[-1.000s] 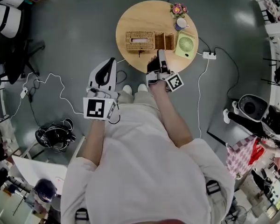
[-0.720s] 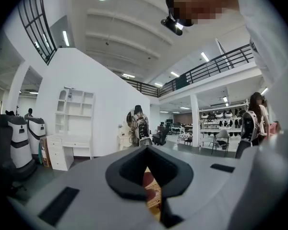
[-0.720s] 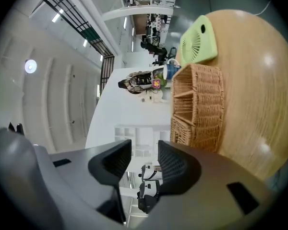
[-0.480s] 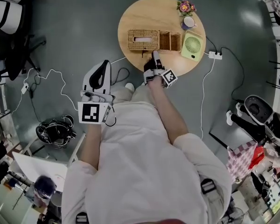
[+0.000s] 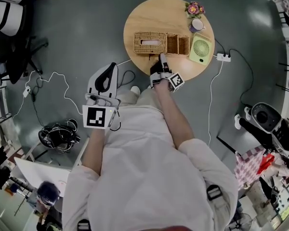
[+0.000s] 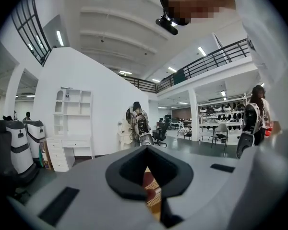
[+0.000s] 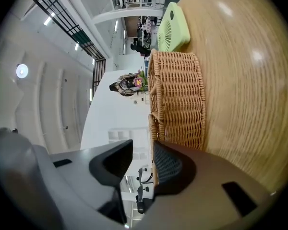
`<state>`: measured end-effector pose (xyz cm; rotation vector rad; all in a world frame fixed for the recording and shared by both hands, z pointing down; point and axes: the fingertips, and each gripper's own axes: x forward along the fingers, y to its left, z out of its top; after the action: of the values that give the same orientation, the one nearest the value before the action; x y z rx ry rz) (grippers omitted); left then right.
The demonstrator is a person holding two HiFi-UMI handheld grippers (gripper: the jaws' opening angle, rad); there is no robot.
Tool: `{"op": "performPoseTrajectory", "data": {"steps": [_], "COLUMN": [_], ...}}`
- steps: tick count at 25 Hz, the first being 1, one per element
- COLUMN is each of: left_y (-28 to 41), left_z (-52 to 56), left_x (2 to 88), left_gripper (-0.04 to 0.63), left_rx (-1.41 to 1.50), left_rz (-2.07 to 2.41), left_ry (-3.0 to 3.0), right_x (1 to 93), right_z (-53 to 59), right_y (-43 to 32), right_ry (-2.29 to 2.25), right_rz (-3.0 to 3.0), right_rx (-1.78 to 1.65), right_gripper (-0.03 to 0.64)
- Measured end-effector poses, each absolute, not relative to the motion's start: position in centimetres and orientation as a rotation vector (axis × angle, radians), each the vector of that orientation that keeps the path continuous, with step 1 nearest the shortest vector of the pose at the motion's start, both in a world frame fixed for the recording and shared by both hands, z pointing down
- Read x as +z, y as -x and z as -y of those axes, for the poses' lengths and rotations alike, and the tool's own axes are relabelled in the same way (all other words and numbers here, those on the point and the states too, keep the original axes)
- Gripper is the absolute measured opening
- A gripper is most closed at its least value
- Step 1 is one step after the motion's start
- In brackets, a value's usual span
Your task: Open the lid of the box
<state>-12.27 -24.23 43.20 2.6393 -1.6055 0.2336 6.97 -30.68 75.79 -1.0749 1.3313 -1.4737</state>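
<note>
1. Only my right gripper view shows it: the right gripper (image 7: 143, 153) jaws are closing, the wicker box (image 7: 177, 99) rim between them.
2. My left gripper (image 6: 147, 151) holds its tips together, empty.
3. Box on round wooden table (image 5: 154, 13), grey floor (image 5: 77, 30).

On the desk (image 5: 154, 16) the box (image 5: 150, 42) sits left, the basket (image 5: 177, 44) just beside it, then the fan (image 5: 201, 49) on the right — the cup (image 5: 198, 24) and flowers (image 5: 194, 7) are farther back.

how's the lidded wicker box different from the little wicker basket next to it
The wicker box is longer and covered by a woven lid with a pale oblong slot; the wicker basket is shorter and open-topped, its inside dark. The basket sits next to the green fan; the box is farther from it. Both are tan wicker on the round table.
</note>
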Motion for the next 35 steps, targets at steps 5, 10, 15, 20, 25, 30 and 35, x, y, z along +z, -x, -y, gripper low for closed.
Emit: {"op": "performPoseTrajectory", "data": {"steps": [5,10,15,20,25,30,35], "left_y": [12.5,12.8,13.0,13.0,12.9,13.4,13.9], "left_z": [24.5,25.1,26.0,27.0,27.8,28.5,28.6], "left_x": [43.0,42.7,42.3,41.8,41.6,41.3,41.2], "left_gripper": [-0.005,-0.005,-0.005,-0.005,-0.005,-0.005,-0.005], "left_rx": [0.218,0.208,0.199,0.185,0.177,0.181,0.196], "left_rz": [1.595,1.607,1.626,1.659,1.683,1.707,1.740], "left_ry": [-2.634,-2.626,-2.611,-2.589,-2.568,-2.543,-2.519], "right_x": [74.3,72.8,70.1,68.0,66.1,65.3,66.7], "right_z": [31.1,32.1,34.3,37.0,40.4,44.8,49.3], "right_y": [-6.9,-6.9,-6.8,-7.0,-6.9,-6.8,-7.0], "right_ry": [1.052,1.032,1.012,0.996,0.983,1.028,1.056], "right_rz": [-1.360,-1.400,-1.462,-1.500,-1.508,-1.480,-1.451], "right_rx": [-1.449,-1.420,-1.373,-1.344,-1.338,-1.332,-1.348], "right_gripper": [0.121,0.098,0.046,0.000,0.000,0.000,-0.002]}}
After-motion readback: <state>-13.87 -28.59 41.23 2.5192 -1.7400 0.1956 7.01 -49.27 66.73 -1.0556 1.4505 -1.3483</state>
